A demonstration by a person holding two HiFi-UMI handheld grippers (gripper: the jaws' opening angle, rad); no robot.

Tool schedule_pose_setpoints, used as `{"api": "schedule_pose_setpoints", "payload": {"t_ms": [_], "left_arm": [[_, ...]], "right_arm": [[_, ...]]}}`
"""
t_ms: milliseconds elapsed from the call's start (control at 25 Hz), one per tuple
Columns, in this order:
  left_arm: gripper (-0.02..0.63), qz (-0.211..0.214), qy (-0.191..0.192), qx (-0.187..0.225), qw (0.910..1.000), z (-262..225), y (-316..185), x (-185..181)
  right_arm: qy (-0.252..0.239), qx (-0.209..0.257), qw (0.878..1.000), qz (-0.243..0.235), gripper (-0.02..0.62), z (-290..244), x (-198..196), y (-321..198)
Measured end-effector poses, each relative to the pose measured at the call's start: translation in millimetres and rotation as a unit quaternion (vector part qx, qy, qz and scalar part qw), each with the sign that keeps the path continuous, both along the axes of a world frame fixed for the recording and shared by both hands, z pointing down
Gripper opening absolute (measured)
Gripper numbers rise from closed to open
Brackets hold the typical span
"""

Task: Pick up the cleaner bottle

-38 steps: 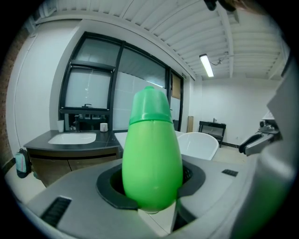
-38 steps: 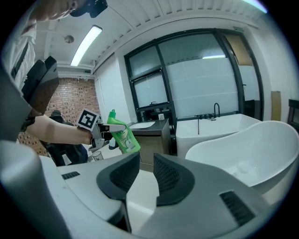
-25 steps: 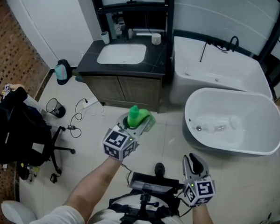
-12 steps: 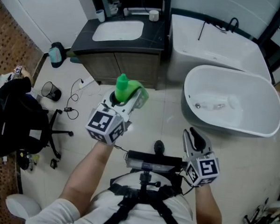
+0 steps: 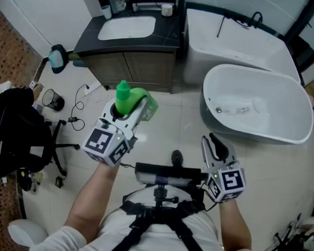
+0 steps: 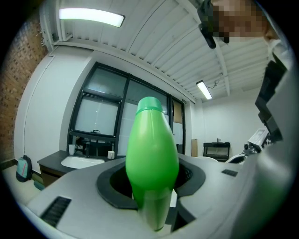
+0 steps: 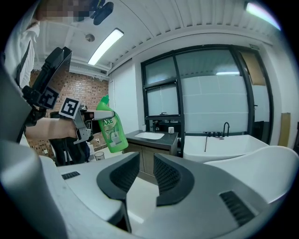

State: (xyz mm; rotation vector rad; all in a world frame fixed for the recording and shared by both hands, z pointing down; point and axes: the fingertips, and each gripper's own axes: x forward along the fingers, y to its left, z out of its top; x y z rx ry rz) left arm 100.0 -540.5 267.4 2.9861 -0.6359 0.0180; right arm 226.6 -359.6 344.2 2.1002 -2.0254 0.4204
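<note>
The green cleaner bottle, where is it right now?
In the head view the green cleaner bottle is left of centre, held off the floor in the left gripper, in front of the sink cabinet and left of the white bathtub.

White bathtub (image 5: 276, 97), vanity sink (image 5: 126, 27), wastebasket (image 5: 53, 98)

- The green cleaner bottle (image 7: 112, 127) carries a label with the brand "AXE" in white letters, legible in the right gripper view.
- The finer print under it is too small to read.
</note>
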Motion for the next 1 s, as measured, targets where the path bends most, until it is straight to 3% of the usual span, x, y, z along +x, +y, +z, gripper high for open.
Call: {"api": "schedule_pose_setpoints", "payload": {"t_ms": [720,1000], "left_arm": [[0.167,-0.004,-0.003,-0.013,0.9999,15.8,34.9,-64.8],[0.167,0.001,-0.014,-0.024,0.9996,31.3,58.0,-87.9]], "right_arm": [[0.018,-0.007,0.999,-0.037,0.104,-9.1,-47.9,5.8],[0.010,-0.015,1.000,-0.017,0.104,-3.7,-57.3,29.5]]}}
